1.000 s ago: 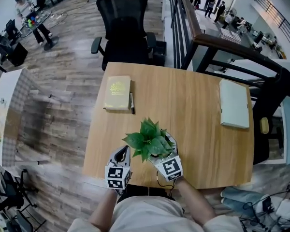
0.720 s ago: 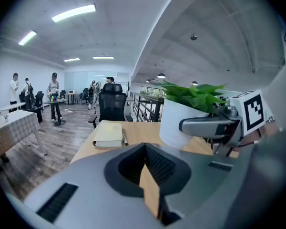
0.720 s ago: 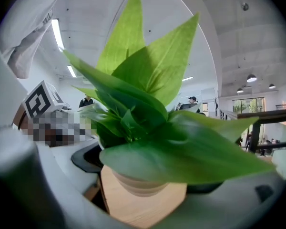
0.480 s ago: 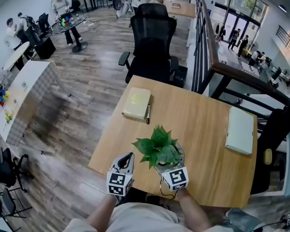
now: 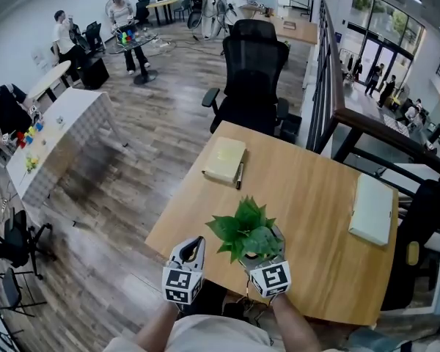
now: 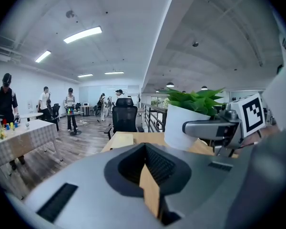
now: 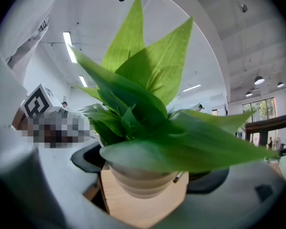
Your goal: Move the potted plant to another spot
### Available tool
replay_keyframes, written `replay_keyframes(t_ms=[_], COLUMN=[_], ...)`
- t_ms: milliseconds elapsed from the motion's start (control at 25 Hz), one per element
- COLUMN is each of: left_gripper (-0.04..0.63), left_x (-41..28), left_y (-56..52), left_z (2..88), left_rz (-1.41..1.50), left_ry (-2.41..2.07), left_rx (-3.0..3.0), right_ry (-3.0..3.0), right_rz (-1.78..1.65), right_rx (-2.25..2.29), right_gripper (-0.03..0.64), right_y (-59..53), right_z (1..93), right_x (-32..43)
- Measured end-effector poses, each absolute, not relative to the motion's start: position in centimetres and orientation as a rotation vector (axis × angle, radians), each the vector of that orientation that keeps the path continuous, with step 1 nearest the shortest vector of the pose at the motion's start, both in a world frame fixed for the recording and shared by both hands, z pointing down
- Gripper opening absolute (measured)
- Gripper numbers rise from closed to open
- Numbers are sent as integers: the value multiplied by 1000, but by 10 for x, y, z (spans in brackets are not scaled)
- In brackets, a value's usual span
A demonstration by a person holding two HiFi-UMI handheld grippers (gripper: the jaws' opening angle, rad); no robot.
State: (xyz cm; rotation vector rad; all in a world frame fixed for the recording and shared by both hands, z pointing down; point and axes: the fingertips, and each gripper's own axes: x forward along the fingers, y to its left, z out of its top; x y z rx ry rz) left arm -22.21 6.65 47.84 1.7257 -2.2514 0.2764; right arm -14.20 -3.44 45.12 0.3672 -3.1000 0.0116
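Observation:
The potted plant [image 5: 246, 229], green leaves in a white pot [image 6: 183, 125], is near the front edge of the wooden table [image 5: 315, 189]. My right gripper [image 5: 258, 242] is shut on the pot, whose ribbed white side [image 7: 140, 180] sits between its jaws under the broad leaves. I cannot tell whether the pot's base touches the tabletop. My left gripper [image 5: 193, 244] hangs just left of the plant over the table's front edge, jaws together and holding nothing. Seen from the left gripper view, the right gripper [image 6: 214, 128] clamps the pot.
A pale book [image 5: 225, 160] with a pen [image 5: 239, 175] beside it lies at the table's far left. A white pad [image 5: 372, 209] lies at the right edge. A black office chair [image 5: 253, 79] stands behind the table, a railing [image 5: 330, 86] runs at the right.
The head view has swung so the table sits lower and further right in frame. The plant stays in the right gripper near the front edge; the left gripper stays beside it.

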Motion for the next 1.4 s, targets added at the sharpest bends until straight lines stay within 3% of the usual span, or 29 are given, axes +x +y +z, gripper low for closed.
replay_keyframes(t_ms=[840,1400], left_gripper=[11,11], left_x=[-262,-200], left_y=[72,32], left_z=[474,511], left_rz=[239,300], left_ry=[-2037,-1751], left_rx=[2018,2208], right_ry=[-3066,-2954], right_rz=[-28,-70], right_rx=[669,904], right_gripper=[508,508], right_y=[-3,-12], right_z=[431,443], right_x=[-168,-113])
